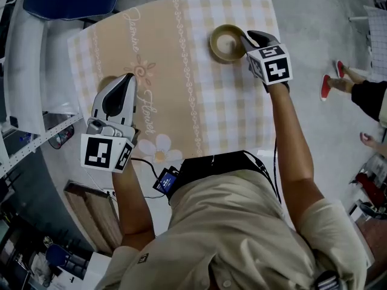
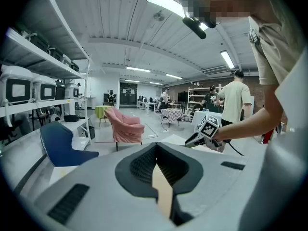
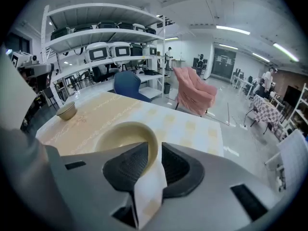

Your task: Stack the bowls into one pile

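Closest to the person's body, the left gripper [image 2: 156,166] is hovering above the left part of the checked table [image 1: 181,101]. Its jaws are meeting at the tips with nothing between them. It is pointing out into the room rather than down at the cloth, so it is probably just waiting clear of the work. Farther out, at the end of an outstretched arm, the right gripper [image 3: 154,150] is reaching the cream bowl [image 3: 122,136] near the table's far edge. One jaw is sitting inside the bowl and the other outside, narrowed onto its right-hand rim. That is likely because the thin wall is the only part a two-jaw tool can pinch for a lift. The bowl itself is resting upright on the cloth, directly ahead of and slightly left of the jaws. Well apart from it, toward the left side of the table, a second bowl [image 3: 66,110] is standing alone. In the head view it is lying mostly hidden beneath the left gripper. The gripped bowl is presumably going to that one, and no pile is formed yet.
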Available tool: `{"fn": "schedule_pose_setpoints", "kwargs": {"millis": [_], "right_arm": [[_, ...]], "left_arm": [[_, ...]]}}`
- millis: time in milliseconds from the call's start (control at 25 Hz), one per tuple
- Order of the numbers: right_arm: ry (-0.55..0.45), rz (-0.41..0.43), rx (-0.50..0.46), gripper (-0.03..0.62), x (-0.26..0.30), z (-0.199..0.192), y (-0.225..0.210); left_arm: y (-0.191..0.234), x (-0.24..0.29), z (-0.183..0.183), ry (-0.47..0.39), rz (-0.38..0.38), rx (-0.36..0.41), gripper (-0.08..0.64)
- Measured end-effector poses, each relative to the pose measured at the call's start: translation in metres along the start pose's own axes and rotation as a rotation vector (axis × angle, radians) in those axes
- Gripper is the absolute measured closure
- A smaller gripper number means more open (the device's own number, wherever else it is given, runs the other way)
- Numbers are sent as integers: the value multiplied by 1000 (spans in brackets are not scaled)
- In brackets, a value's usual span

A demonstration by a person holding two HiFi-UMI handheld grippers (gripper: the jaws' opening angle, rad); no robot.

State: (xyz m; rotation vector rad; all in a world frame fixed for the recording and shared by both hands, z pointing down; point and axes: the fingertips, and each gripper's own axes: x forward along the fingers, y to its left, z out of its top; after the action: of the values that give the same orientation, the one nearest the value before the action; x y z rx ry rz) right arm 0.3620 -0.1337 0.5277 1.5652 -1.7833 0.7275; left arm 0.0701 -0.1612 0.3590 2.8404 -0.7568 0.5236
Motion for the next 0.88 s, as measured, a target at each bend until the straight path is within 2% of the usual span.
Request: {"fn": "schedule_pose_setpoints", "kwargs": {"millis": [200, 320, 480, 880], "right_arm": [[26, 19, 25, 509, 12, -10, -2], [30, 25, 36, 557, 16, -13, -2], [10, 48, 63, 571, 16, -8, 1], [-52, 101, 8, 581, 2, 24, 38]], "left_arm": [[-2, 5, -4, 10, 0, -4, 552], [-2, 4, -6, 15, 9, -8, 553], [-1, -3, -8, 18, 29, -2, 552], [10, -47, -13, 13, 111, -9, 553]]}}
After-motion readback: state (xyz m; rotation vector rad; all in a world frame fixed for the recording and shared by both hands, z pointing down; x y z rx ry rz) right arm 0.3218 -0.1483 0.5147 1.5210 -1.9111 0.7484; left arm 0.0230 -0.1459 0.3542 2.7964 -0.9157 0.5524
